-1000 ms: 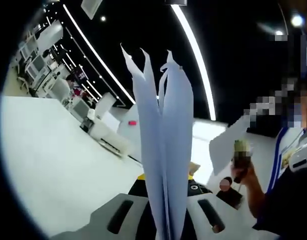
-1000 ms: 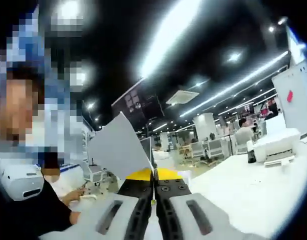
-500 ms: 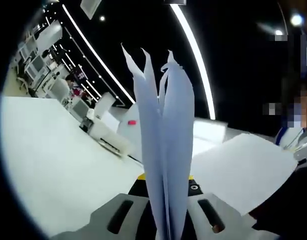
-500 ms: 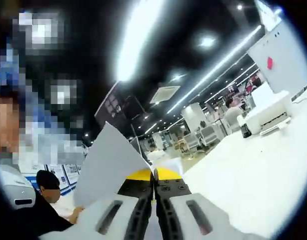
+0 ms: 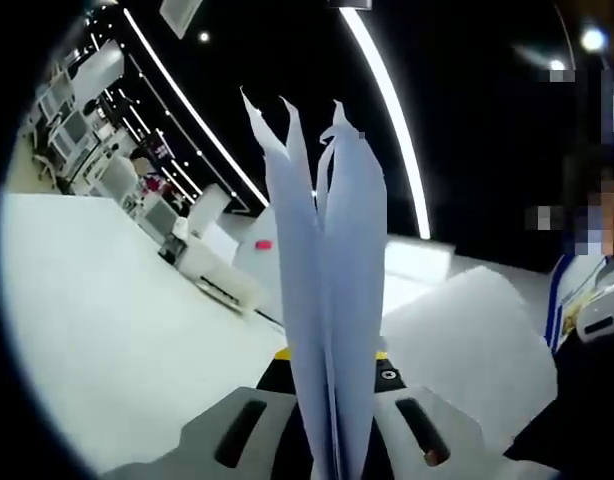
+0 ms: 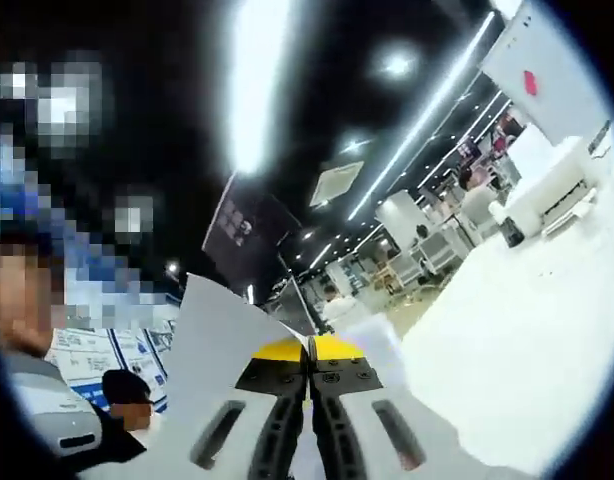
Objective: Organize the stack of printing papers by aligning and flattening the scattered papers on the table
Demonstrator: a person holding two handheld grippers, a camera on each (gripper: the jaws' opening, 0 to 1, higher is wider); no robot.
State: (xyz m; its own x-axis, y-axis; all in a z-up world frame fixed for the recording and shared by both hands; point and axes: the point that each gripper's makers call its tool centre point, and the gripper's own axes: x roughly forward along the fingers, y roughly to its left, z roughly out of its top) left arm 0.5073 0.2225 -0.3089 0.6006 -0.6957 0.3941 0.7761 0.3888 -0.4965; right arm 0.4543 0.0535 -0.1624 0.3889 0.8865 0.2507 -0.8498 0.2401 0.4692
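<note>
Tilting further since the moment before, the right gripper view is now showing more of the dark ceiling and less of the desk, while the left gripper view is staying almost unchanged apart from the loose white sheet (image 5: 467,345) at its right, which is now lying lower and further back. The wide white desk (image 5: 117,330) is spreading out under both grippers, and above it long bright ceiling light strips (image 5: 392,110) are running across a dark ceiling. Far across the hall, rows of white workstations with monitors (image 5: 82,130) are standing beside a white printer-like box (image 5: 217,275), with a white board bearing a small red mark (image 6: 547,60) behind it. The left gripper (image 5: 332,440) is holding a bundle of upright white printing papers (image 5: 327,290), its fingers pressed narrow on the bundle, whose loose top edges are fanning apart and blocking the middle of that view. The right gripper (image 6: 309,400) is keeping its fingers closed together on the corner of a single white paper sheet (image 6: 222,335) that is rising to the left. A person in a dark top (image 6: 127,400) is sitting beyond that sheet.
</note>
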